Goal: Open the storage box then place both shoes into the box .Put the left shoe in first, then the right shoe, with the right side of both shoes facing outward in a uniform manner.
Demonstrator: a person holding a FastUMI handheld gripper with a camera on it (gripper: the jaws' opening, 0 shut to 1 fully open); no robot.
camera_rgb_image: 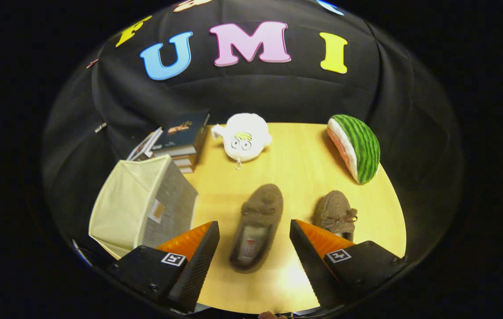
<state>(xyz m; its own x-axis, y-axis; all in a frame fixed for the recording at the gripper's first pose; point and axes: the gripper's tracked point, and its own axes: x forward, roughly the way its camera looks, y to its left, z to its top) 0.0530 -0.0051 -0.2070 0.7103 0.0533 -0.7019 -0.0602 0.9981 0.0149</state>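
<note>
Two brown fuzzy moccasin shoes lie on the wooden table (295,168). One shoe (258,226) lies between my fingers and just ahead of them, its toe pointing away and its opening toward me. The other shoe (335,215) with a small bow sits to the right, partly behind my right finger (317,241). A cream fabric storage box (140,206) with a grey side stands to the left of my left finger (193,248), its cover closed. My gripper (255,230) hangs above the table, open, with nothing held.
A stack of books (180,141) stands behind the box at the far left of the table. A white round plush toy (243,137) sits at the far middle. A watermelon-slice plush (357,148) lies at the far right, near the table's edge.
</note>
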